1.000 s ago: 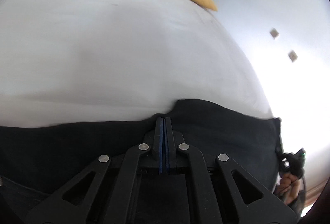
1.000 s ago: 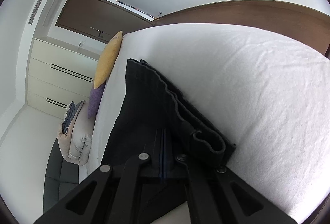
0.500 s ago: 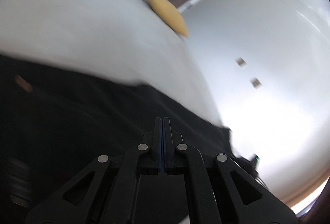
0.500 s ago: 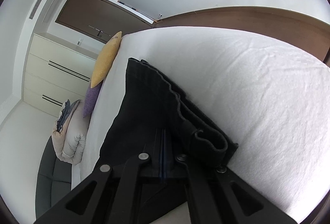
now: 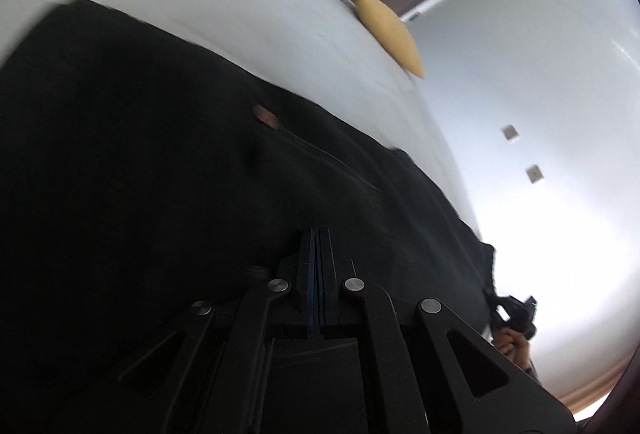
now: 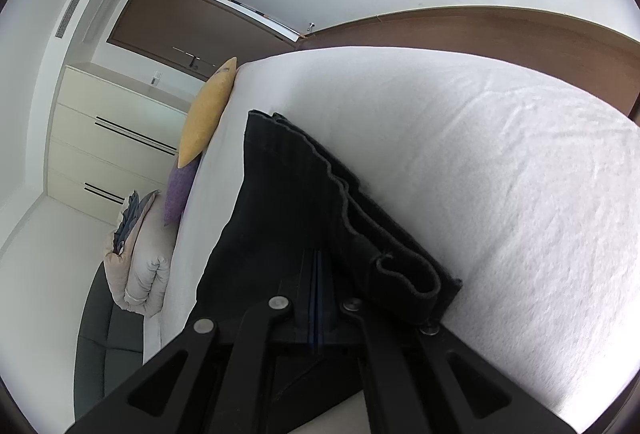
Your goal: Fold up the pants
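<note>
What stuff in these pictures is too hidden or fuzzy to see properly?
- Left wrist view: whether the left gripper pinches any cloth of the pants; black on black.
- Left wrist view: the small brown patch on the pants is blurred; what it is cannot be told.
- Left wrist view: the person's hand is mostly hidden behind the pants and the gripper's frame.
- Right wrist view: the near end of the pants lies under the right gripper.
</note>
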`<state>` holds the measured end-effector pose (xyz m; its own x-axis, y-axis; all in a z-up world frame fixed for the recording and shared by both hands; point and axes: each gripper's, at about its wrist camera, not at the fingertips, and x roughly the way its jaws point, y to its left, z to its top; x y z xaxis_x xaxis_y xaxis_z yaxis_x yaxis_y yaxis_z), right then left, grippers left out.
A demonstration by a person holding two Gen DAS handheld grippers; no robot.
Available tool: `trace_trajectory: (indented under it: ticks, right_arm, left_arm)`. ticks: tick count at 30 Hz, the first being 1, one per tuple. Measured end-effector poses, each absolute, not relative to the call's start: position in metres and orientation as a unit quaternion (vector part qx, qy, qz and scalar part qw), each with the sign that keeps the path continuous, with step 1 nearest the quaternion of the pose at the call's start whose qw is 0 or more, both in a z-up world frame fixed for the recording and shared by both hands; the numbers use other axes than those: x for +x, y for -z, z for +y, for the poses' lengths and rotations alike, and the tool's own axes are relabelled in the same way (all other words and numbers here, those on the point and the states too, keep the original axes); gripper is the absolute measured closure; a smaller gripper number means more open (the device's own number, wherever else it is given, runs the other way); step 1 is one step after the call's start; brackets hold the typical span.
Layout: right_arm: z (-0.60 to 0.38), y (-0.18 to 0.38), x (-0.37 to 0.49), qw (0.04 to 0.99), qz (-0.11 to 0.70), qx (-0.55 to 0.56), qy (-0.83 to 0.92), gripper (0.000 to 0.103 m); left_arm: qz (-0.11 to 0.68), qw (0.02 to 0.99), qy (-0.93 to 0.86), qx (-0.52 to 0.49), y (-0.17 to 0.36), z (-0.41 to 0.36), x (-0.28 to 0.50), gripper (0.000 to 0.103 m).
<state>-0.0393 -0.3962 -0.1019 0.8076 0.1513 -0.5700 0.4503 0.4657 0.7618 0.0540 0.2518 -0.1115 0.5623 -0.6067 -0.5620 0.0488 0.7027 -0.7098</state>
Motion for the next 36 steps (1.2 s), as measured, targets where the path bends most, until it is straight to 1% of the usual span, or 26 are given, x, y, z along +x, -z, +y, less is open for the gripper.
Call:
trace_trajectory:
  ticks: [2, 6, 7, 8, 10, 11, 13, 15, 17, 18, 19, 20, 21, 22, 23, 24, 26, 30, 36]
  right_arm:
    - [-0.396, 0.102, -0.038, 0.804, 0.298, 0.506, 0.091, 0.103]
    - [-0.394, 0.083, -0.043, 0.806, 0.315, 0.489, 0.107, 0.103]
    - [-0.39, 0.076, -0.044, 0.809, 0.315, 0.483, 0.112, 0.099]
    - [-0.384, 0.068, -0.044, 0.814, 0.312, 0.477, 0.108, 0.099]
    - [-0.363, 0.054, -0.037, 0.817, 0.299, 0.488, 0.069, 0.099]
    - [-0.345, 0.049, -0.026, 0.817, 0.303, 0.489, 0.041, 0.099]
    - [-0.296, 0.042, 0.0, 0.821, 0.325, 0.47, -0.025, 0.099]
    - [-0.235, 0.045, 0.03, 0.814, 0.361, 0.444, -0.098, 0.099]
    - [-0.18, 0.06, 0.057, 0.795, 0.397, 0.432, -0.154, 0.099]
    - [-0.161, 0.069, 0.067, 0.788, 0.415, 0.423, -0.166, 0.099]
    - [-0.146, 0.08, 0.076, 0.783, 0.431, 0.414, -0.172, 0.099]
    - [-0.138, 0.094, 0.083, 0.775, 0.446, 0.414, -0.171, 0.099]
    - [-0.138, 0.111, 0.09, 0.762, 0.461, 0.426, -0.161, 0.102]
    - [-0.145, 0.124, 0.092, 0.749, 0.463, 0.447, -0.155, 0.103]
    - [-0.156, 0.132, 0.092, 0.739, 0.452, 0.473, -0.161, 0.103]
    - [-0.167, 0.134, 0.091, 0.738, 0.441, 0.486, -0.157, 0.103]
    - [-0.2, 0.132, 0.085, 0.755, 0.42, 0.489, -0.121, 0.103]
    - [-0.289, 0.139, 0.064, 0.745, 0.362, 0.558, -0.054, 0.103]
    - [-0.406, 0.127, 0.027, 0.763, 0.285, 0.578, 0.044, 0.103]
  left_arm:
    - [0.411, 0.825, 0.191, -0.338, 0.106, 0.288, 0.05, 0.102]
    - [0.386, 0.86, 0.133, -0.307, 0.071, 0.307, 0.034, 0.102]
    - [0.379, 0.864, 0.131, -0.306, 0.063, 0.31, 0.031, 0.102]
    - [0.375, 0.865, 0.132, -0.305, 0.057, 0.31, 0.029, 0.102]
    - [0.376, 0.864, 0.153, -0.298, 0.045, 0.284, 0.031, 0.102]
    - [0.38, 0.862, 0.166, -0.292, 0.041, 0.259, 0.035, 0.102]
    - [0.388, 0.854, 0.195, -0.287, 0.034, 0.217, 0.047, 0.102]
    - [0.399, 0.846, 0.218, -0.278, 0.038, 0.169, 0.062, 0.102]
    - [0.418, 0.838, 0.228, -0.267, 0.049, 0.125, 0.074, 0.102]
    - [0.433, 0.83, 0.231, -0.265, 0.059, 0.115, 0.082, 0.102]
    - [0.45, 0.822, 0.23, -0.263, 0.07, 0.109, 0.088, 0.102]
    - [0.462, 0.818, 0.227, -0.258, 0.083, 0.121, 0.089, 0.102]
    - [0.474, 0.813, 0.221, -0.257, 0.096, 0.12, 0.091, 0.102]
    - [0.471, 0.805, 0.228, -0.28, 0.107, 0.126, 0.092, 0.102]
    - [0.466, 0.795, 0.235, -0.31, 0.118, 0.118, 0.088, 0.101]
    - [0.464, 0.79, 0.231, -0.326, 0.123, 0.128, 0.093, 0.101]
    - [0.464, 0.795, 0.226, -0.318, 0.129, 0.136, 0.096, 0.101]
    - [0.458, 0.796, 0.226, -0.324, 0.138, 0.146, 0.092, 0.1]
    - [0.454, 0.801, 0.229, -0.317, 0.149, 0.141, 0.091, 0.1]
